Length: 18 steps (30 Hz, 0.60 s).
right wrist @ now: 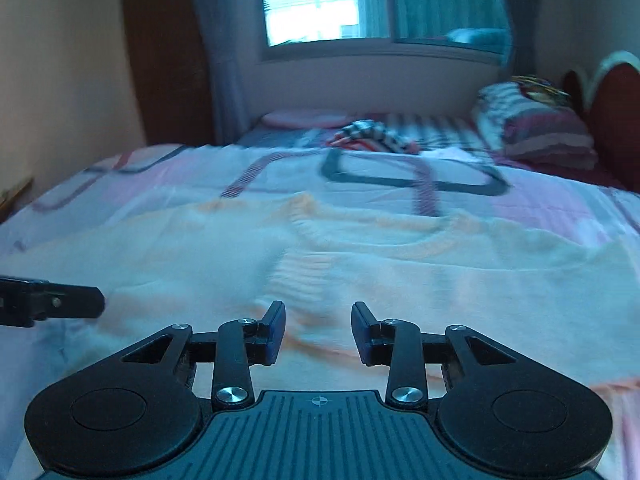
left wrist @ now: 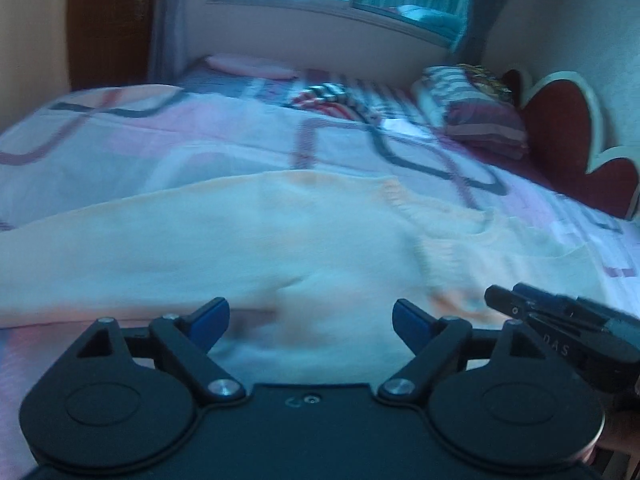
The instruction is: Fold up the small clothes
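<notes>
I see the pale peach knitted garment (right wrist: 360, 264) lying spread on the patterned bed cover (right wrist: 280, 168), partly rumpled, folding incomplete. My left tool (left wrist: 310, 320) stands wide and empty; my right tool (right wrist: 319, 332) is released, nothing gripped.

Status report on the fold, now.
Both tongs, left and right, open, holding nothing. Cream sweater spread flat on bed. Nothing in the way.
</notes>
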{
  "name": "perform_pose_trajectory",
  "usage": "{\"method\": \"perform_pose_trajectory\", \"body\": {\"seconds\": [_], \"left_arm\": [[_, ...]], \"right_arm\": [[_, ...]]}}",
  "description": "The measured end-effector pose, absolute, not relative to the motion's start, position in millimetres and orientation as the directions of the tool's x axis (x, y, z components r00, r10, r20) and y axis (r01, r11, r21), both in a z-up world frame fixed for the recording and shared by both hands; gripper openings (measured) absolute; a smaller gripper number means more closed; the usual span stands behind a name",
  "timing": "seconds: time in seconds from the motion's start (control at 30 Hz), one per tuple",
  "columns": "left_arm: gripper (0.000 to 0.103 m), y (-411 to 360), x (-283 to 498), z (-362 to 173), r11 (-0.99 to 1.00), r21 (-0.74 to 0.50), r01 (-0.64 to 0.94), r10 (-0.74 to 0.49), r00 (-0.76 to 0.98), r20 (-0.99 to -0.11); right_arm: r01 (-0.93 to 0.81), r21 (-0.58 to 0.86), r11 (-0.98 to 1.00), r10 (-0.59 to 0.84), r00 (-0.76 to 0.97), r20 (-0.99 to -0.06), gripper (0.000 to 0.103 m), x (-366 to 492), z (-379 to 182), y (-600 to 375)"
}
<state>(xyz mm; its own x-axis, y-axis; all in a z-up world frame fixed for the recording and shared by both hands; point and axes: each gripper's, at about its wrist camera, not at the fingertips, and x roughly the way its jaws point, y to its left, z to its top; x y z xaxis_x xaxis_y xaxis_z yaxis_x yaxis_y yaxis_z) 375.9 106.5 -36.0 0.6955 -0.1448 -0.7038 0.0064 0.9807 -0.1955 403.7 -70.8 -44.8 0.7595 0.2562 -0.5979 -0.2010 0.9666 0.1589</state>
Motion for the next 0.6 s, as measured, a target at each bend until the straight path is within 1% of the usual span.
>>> {"method": "perform_pose_trajectory", "body": {"seconds": [0.07,0.1,0.13,0.17,0.2,0.23,0.3,0.33,0.37,0.4,0.5,0.6], "left_arm": [[0.072,84.9,391.9,-41.8,0.963,-0.264,0.051,-0.229,0.672,-0.704],[0.071,75.2,399.3,-46.0,0.952,-0.299,0.065,-0.266,0.66,-0.702],[0.068,67.9,406.9,-50.4,0.939,-0.337,0.071,-0.301,0.647,-0.7],[0.058,61.5,414.4,-54.5,0.928,-0.366,0.075,-0.328,0.632,-0.702],[0.054,54.8,423.1,-59.1,0.923,-0.377,0.077,-0.341,0.617,-0.709],[0.052,47.2,429.4,-62.9,0.925,-0.372,0.075,-0.339,0.605,-0.72],[0.041,32.9,441.4,-72.0,0.934,-0.349,0.079,-0.328,0.58,-0.746],[0.028,27.1,445.4,-75.5,0.935,-0.343,0.088,-0.329,0.573,-0.751],[0.009,21.0,446.6,-78.2,0.94,-0.327,0.1,-0.323,0.573,-0.753],[0.002,17.0,448.1,-80.2,0.942,-0.317,0.115,-0.323,0.573,-0.753],[0.003,18.4,442.8,-75.0,0.945,-0.304,0.123,-0.313,0.612,-0.726],[0.003,31.5,434.9,-60.0,0.951,-0.284,0.12,-0.291,0.657,-0.696]], "right_arm": [[-0.127,0.187,0.974,0.216,0.77,-0.6,0.031,402.1,-40.4,-96.7],[-0.093,0.189,0.978,0.19,0.773,-0.605,0.024,401.5,-40.0,-108.7],[-0.053,0.188,0.981,0.159,0.778,-0.608,0.022,397.2,-37.6,-122.0],[-0.02,0.188,0.982,0.132,0.783,-0.608,0.022,396.1,-37.5,-133.2],[0.021,0.189,0.982,0.1,0.789,-0.607,0.022,391.6,-34.5,-147.6],[0.06,0.188,0.98,0.068,0.793,-0.606,0.022,387.6,-32.2,-162.0],[0.13,0.196,0.972,0.015,0.798,-0.603,0.022,376.4,-26.7,-189.8],[0.166,0.203,0.965,-0.011,0.798,-0.602,0.022,370.9,-25.7,-202.8],[0.199,0.207,0.958,-0.035,0.798,-0.602,0.022,366.4,-24.1,-212.9],[0.229,0.213,0.95,-0.057,0.796,-0.603,0.022,364.9,-24.3,-222.0],[0.314,0.249,0.916,-0.103,0.785,-0.61,0.022,356.8,-22.4,-247.5],[0.35,0.282,0.894,-0.11,0.778,-0.618,0.022,351.7,-20.7,-264.0]]}}
